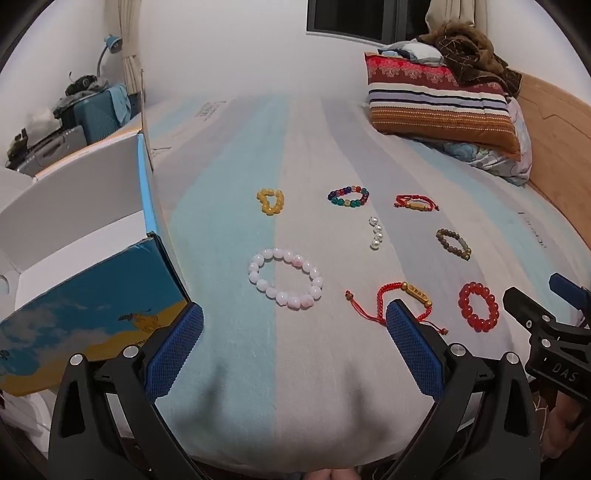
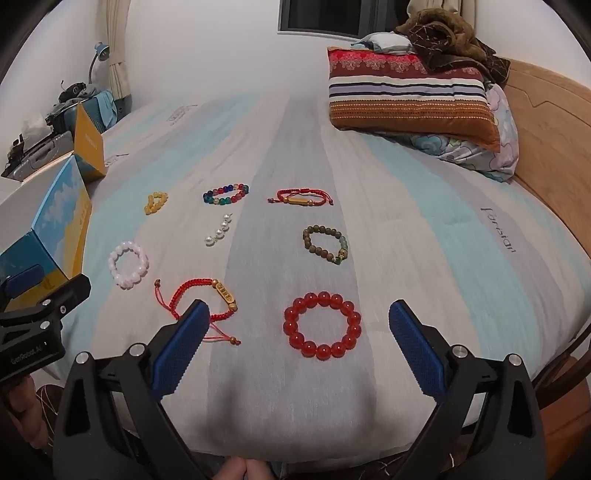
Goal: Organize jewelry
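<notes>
Left gripper [image 1: 293,323] and right gripper [image 2: 297,319] gaping wide, gripping nothing, hovering low in frame. Red bead bracelet [image 2: 322,325] lying between right fingers; pink bracelet [image 1: 285,278] resting mid-frame.

White walls; a dark window [image 1: 351,18]; striped bed [image 2: 295,155] with stacked pillows [image 2: 410,96]; wooden headboard [image 2: 546,122].

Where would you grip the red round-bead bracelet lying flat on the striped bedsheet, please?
Pinch the near arc of the red round-bead bracelet from above, one finger inside the open ring: it lies flat, and the open right gripper frames it.
</notes>
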A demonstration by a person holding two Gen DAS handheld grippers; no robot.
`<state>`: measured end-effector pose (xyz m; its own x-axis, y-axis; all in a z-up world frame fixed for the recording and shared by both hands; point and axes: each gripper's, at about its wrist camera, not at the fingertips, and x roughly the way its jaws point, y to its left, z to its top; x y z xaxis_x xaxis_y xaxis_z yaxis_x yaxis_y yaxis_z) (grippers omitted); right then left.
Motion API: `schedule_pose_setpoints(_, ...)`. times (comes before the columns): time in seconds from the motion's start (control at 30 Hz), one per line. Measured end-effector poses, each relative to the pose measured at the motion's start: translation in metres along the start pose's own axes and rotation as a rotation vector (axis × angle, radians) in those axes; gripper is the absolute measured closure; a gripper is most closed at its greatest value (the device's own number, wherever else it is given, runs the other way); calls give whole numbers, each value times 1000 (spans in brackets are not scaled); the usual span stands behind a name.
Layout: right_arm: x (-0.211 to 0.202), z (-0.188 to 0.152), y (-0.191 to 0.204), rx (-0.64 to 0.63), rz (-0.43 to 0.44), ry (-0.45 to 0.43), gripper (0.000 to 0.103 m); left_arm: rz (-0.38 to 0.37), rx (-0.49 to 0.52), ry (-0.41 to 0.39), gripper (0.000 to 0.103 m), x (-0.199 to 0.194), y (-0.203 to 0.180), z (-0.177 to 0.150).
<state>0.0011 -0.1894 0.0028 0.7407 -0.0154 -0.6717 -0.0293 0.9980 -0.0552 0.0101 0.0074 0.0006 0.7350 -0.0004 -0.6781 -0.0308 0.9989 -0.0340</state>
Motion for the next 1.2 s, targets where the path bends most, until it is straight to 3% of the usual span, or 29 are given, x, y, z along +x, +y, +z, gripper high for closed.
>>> schedule_pose_setpoints(1.2,4,14,6,-9,15,8,9,11,-4,7,6,0,-1,18)
